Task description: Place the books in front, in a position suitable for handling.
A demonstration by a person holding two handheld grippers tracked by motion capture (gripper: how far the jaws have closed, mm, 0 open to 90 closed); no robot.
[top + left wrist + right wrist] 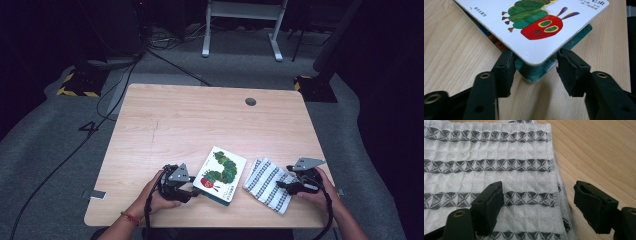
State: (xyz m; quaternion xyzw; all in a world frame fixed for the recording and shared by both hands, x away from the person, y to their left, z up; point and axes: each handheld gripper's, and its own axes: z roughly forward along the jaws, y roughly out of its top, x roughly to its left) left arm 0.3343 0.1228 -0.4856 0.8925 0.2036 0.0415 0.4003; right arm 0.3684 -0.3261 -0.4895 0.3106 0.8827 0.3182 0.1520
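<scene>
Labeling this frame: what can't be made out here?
- White caterpillar picture book: top cut off by left gripper view's edge; inner pages hidden under its cover.
- Grey-striped white cloth: runs past right gripper view's edges.
- Left gripper: too small in high view to judge contact with the book.

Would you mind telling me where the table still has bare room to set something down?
The far half of the table, from the cable hole back to the picture book, is bare, as is the left strip beside the left gripper. The near edge is crowded: book, striped towel and right gripper sit close together.
</scene>
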